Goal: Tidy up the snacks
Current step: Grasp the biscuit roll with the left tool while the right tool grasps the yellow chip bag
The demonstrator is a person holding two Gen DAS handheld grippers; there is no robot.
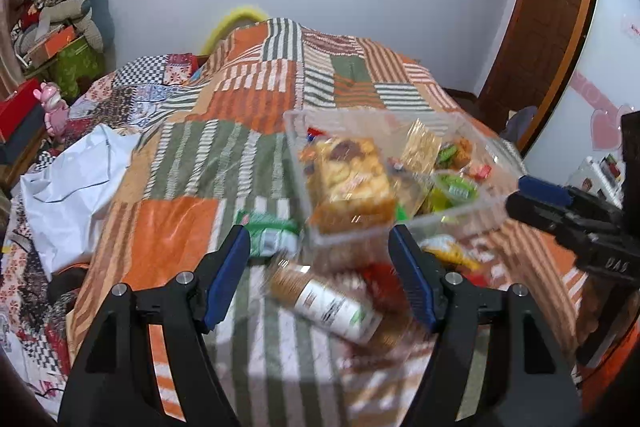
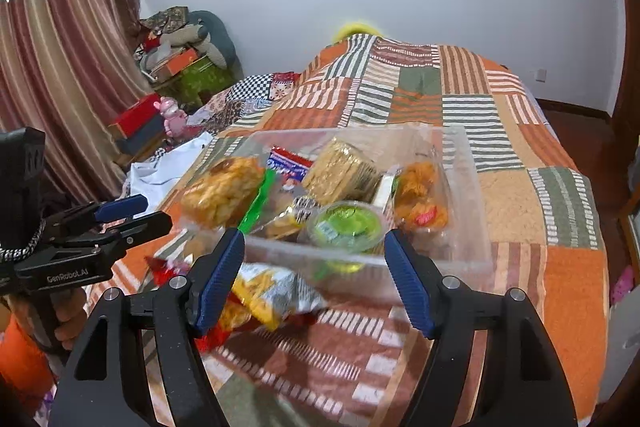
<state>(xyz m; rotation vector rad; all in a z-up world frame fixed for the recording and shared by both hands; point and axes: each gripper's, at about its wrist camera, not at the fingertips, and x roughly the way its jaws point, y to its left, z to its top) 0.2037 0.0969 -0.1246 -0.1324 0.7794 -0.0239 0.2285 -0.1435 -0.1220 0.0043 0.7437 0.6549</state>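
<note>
A clear plastic bin (image 1: pixel 472 211) (image 2: pixel 468 163) sits on the patchwork bedspread, filled with several snacks: an orange pastry pack (image 1: pixel 352 171) (image 2: pixel 222 191), a cracker pack (image 2: pixel 340 167), a green jelly cup (image 1: pixel 456 189) (image 2: pixel 346 225) and an orange wrapped snack (image 2: pixel 422 193). My left gripper (image 1: pixel 320 247) is open over a blurred biscuit tube (image 1: pixel 324 301) lying in front of the bin, nothing between its pads. A green packet (image 1: pixel 268 233) lies left of it. My right gripper (image 2: pixel 314 251) is open at the bin's near wall, above a yellow-and-silver snack bag (image 2: pixel 276 291).
A white cloth (image 1: pixel 72 179) lies at the bed's left edge. Boxes and a pink toy (image 1: pixel 52 111) crowd the left side, with curtains (image 2: pixel 52 67) behind. A wooden door (image 1: pixel 540 35) stands on the right. A red wrapper (image 2: pixel 164 269) lies between the grippers.
</note>
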